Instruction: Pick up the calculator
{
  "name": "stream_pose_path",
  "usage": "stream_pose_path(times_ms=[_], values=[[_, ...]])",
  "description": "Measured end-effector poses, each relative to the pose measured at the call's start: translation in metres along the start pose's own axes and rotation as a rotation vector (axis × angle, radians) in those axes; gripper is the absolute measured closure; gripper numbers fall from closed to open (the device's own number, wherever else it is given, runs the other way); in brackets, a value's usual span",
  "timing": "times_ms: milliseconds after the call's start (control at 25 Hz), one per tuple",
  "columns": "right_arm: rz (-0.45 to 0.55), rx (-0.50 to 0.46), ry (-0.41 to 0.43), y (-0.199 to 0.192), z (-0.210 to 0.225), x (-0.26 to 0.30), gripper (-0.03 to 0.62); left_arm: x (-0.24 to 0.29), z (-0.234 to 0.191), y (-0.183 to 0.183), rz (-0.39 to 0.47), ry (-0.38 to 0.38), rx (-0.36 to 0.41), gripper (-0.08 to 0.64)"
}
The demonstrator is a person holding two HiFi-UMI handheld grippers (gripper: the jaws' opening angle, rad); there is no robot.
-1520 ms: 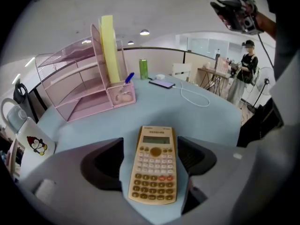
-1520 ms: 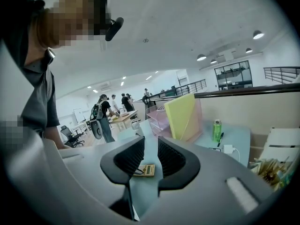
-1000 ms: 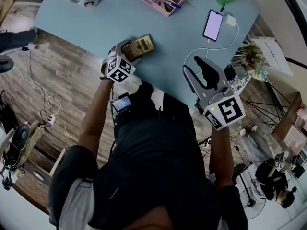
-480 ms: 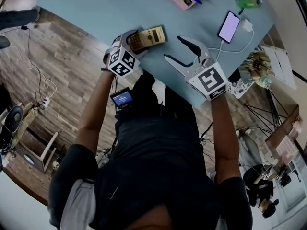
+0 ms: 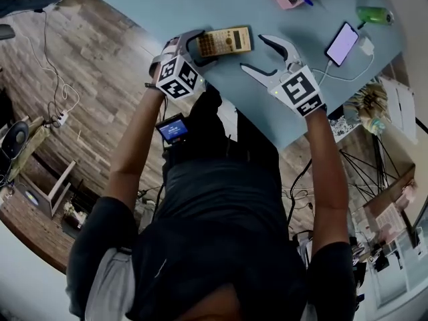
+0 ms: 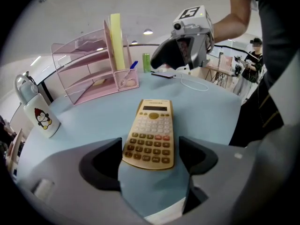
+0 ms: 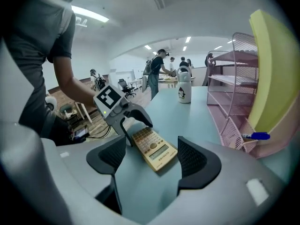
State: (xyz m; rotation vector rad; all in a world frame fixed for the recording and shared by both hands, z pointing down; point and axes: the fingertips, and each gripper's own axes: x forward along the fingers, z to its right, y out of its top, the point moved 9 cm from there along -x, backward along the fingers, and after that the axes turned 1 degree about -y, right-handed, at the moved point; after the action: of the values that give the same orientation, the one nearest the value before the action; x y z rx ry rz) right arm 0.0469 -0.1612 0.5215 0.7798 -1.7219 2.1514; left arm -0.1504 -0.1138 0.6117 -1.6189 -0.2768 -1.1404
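A beige calculator (image 5: 224, 41) (image 6: 150, 135) (image 7: 154, 150) lies flat on the light blue table (image 5: 200, 5). My left gripper (image 5: 200, 47) (image 6: 149, 161) is open and low over the table, with the calculator's keypad end between its fingers (image 6: 101, 165); a gap shows on each side. From the opposite end comes my right gripper (image 5: 253, 53) (image 7: 153, 161), its jaws opening. The calculator's display end lies just ahead of its fingertips, and nothing is between them. Each gripper appears in the other's view: the right gripper (image 6: 183, 50) and the left gripper (image 7: 123, 109).
A pink wire file rack (image 6: 93, 64) (image 7: 248, 93) with a blue pen stands at the table's back. A white penguin mug (image 6: 40, 114) stands far left. A phone (image 5: 342, 43) on a white cable and a green bottle (image 5: 374, 15) lie right. The table's near edge (image 5: 221, 102) runs just behind both grippers.
My right gripper has come down and leftward to the calculator's end, and its jaws have widened. The left gripper has stayed at the calculator.
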Motion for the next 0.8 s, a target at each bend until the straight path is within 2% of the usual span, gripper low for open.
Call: stream_pose_path(times_ms=[320, 800], values=[[-0.136, -0.145, 0.107, -0.023, 0.010, 0.041, 0.218, -0.003, 0.000, -0.006, 0.021, 0.017, -0.017, 0.150], [-0.258, -0.282, 0.226, -0.045, 0.032, 0.074, 0.206, 0.000, -0.004, -0.012, 0.065, -0.008, -0.071, 0.149]])
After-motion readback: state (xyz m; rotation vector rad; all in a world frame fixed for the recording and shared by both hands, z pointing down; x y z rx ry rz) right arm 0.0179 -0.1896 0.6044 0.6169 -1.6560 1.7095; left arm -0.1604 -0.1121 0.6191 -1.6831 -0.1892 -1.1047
